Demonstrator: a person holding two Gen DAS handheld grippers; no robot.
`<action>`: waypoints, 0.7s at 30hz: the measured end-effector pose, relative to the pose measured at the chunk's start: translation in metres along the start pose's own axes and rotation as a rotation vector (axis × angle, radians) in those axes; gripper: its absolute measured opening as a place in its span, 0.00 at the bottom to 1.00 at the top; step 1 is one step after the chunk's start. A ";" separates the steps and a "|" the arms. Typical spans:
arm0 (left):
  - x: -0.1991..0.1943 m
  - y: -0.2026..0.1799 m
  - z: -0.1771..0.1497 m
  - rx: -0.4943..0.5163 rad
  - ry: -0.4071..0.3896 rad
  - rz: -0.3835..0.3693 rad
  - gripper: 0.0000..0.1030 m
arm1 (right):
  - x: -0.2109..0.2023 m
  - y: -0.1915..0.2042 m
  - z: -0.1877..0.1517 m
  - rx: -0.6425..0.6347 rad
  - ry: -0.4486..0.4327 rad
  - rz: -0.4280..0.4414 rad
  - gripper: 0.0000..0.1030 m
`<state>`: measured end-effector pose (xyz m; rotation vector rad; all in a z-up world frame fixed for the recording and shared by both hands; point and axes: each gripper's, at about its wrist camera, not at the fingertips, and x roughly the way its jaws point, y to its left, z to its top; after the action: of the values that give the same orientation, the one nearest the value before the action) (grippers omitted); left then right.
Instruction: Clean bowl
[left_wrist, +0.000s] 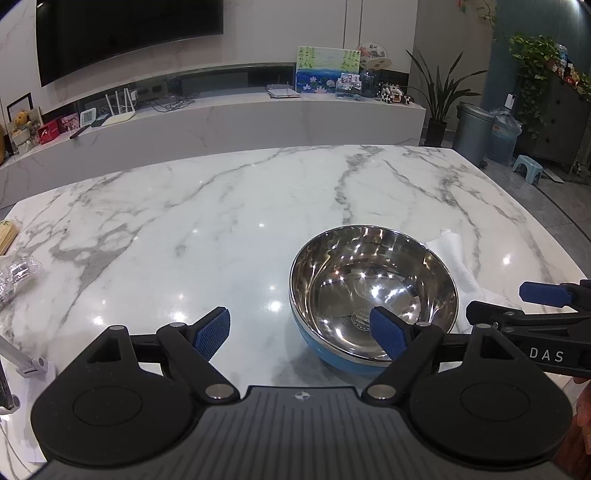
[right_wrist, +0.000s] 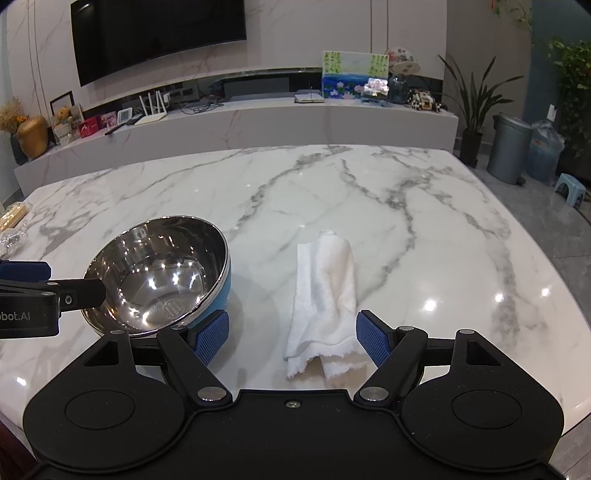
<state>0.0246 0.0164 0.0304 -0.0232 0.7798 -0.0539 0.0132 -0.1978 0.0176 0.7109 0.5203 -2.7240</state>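
The marble table (right_wrist: 369, 192) fills most of what I see, wide and glossy, with a TV (right_wrist: 155, 33) on the far wall beyond it. The bowl (left_wrist: 373, 291) sits on the near part of the table, steel inside and blue outside, upright and open to me. A white cloth (right_wrist: 325, 291), loosely folded, lies on the table just right of the bowl and apart from it.

My left gripper (left_wrist: 301, 334) stands wide open and holds nothing; its right pad (left_wrist: 388, 332) hangs in front of the bowl's near rim, though I cannot tell if it touches, and its left pad is over bare marble.

My right gripper (right_wrist: 291, 338) is also wide open with nothing held. The near end of the cloth lies between its 2 pads, neither pressing on it, and its left pad (right_wrist: 210, 341) is just beside the bowl's blue wall.
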 end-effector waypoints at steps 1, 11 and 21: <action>0.000 0.000 0.000 -0.001 0.000 -0.001 0.80 | 0.000 0.000 0.000 0.001 0.000 0.001 0.72; 0.000 0.000 -0.001 -0.001 0.003 -0.005 0.80 | 0.002 0.001 -0.001 -0.002 0.006 0.005 0.72; 0.000 0.000 -0.001 -0.003 0.006 -0.006 0.80 | 0.003 0.001 -0.001 -0.002 0.007 0.007 0.72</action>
<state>0.0234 0.0165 0.0297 -0.0278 0.7855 -0.0587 0.0117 -0.1990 0.0148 0.7213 0.5215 -2.7145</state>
